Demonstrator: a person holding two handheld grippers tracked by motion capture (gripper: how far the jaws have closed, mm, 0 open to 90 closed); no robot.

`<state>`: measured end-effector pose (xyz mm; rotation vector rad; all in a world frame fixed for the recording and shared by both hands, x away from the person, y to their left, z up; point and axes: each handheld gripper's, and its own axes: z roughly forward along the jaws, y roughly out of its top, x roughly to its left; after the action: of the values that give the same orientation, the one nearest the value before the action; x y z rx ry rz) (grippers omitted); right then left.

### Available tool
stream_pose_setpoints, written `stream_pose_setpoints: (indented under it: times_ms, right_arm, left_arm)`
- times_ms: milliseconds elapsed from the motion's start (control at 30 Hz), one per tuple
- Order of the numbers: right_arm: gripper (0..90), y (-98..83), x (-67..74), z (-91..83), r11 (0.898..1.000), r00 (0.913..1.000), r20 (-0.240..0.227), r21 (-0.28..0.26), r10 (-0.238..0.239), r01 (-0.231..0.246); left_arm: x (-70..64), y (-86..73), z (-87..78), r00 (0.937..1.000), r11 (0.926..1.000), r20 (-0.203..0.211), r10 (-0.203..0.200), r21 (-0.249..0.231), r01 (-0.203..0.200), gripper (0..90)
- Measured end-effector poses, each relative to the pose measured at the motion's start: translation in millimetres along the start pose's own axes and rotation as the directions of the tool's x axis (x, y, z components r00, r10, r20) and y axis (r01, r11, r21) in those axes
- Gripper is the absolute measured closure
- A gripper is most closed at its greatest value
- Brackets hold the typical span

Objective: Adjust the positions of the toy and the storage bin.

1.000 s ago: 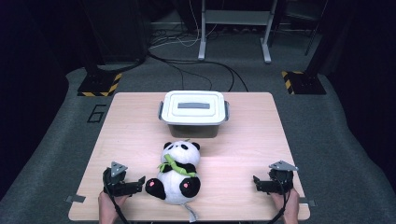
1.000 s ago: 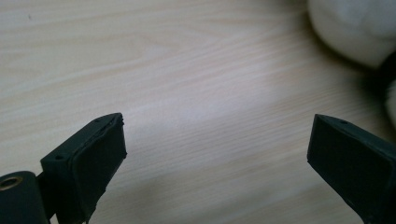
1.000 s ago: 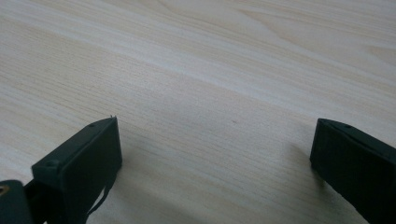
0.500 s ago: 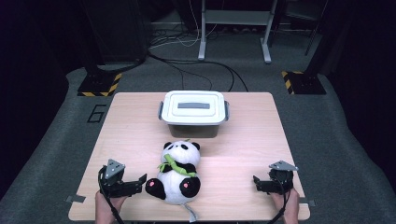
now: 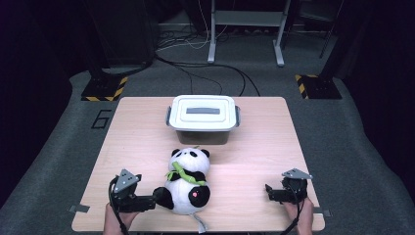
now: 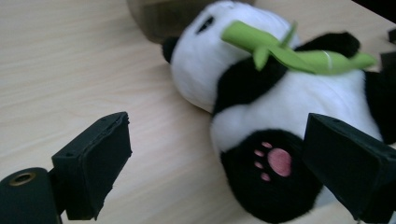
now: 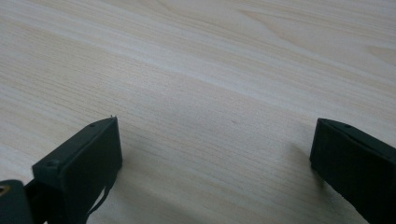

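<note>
High view: plush panda (image 5: 188,178) lies on its back near the front-centre of the wooden counter (image 5: 137,127), head toward the lidded grey container (image 5: 202,117) at the back-centre, w/ a clear strip of wood between the two. Green bamboo sprig (image 5: 183,172) across its chest, pink paw pad visible; no brand or tag text readable on it. Lid carries a darker rectangular panel, no lettering legible. Only writing in sight: a large "6" (image 5: 101,119) marked on the grey floor just off the counter's left edge. Left gripper (image 5: 155,197) sits at the front-left, fingers spread & having just been closing a little, tips next to the panda's black foot, not pressing on it. Left gripper view: foot w/ pink pad (image 6: 276,163) lies between the two fingers, nearer the right one, bare wood by the other. Right gripper (image 5: 267,190) rests at the front-right corner, close to the counter's front & right edges, well apart from the panda; right gripper view shows its fingers (image 7: 81,163) spread wide over bare wood grain. Open room: whole left half, right half & strips beside the container are free; yellow-black striped bases (image 5: 103,89) stand on the floor beyond the back corners.
</note>
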<state>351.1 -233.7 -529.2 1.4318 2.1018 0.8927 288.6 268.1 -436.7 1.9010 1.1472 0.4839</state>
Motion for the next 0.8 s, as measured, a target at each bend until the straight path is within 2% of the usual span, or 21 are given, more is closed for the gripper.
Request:
stream_pose_setpoints:
  times_ms: [100, 267, 333, 367, 400, 600, 800]
  right_arm:
    - [1.2, 0.0, 0.0, 0.0, 1.0, 1.0, 0.0, 0.0, 0.0, 0.0]
    - [1.3, 0.0, -0.1, 0.0, 1.0, 1.0, 0.0, 0.0, -0.001, 0.001]
    - [1.3, 0.0, 0.0, 0.0, 1.0, 1.0, 0.0, 0.0, 0.0, 0.0]
    - [1.3, 0.0, -0.1, 0.0, 1.0, 1.0, 0.0, 0.0, -0.001, 0.001]
    - [1.3, 0.0, 0.0, 0.0, 1.0, 1.0, 0.0, 0.0, 0.0, 0.0]
    - [1.3, 0.0, -0.1, 0.0, 1.0, 1.0, 0.001, 0.0, 0.001, -0.001]
    - [1.3, 0.0, -0.1, 0.0, 1.0, 1.0, 0.001, 0.0, 0.001, -0.001]
  left_arm:
    - [-7.8, -9.2, 7.7, 0.999, 0.9989, 0.044, 0.009, 0.046, -0.011, 9.7]
    - [-7.9, -19.9, 11.8, 0.9966, 0.9979, 0.078, -0.025, 0.062, 0.02, 17.0]
    - [-6.7, -24.7, 11.5, 0.9938, 0.9977, 0.103, -0.043, 0.056, 0.038, 30.4]
    - [-6.7, -24.7, 11.5, 0.9938, 0.9977, 0.103, -0.043, 0.056, 0.038, 33.5]
    - [-6.2, -26.3, 11.4, 0.9909, 0.9974, 0.127, -0.044, 0.062, 0.036, 38.9]
    - [-3.0, -28.1, 11.6, 0.9893, 0.9976, 0.144, -0.023, 0.068, 0.014, 53.5]
    - [-0.4, -27.8, 9.3, 0.9901, 0.998, 0.14, -0.014, 0.063, 0.005, 61.2]
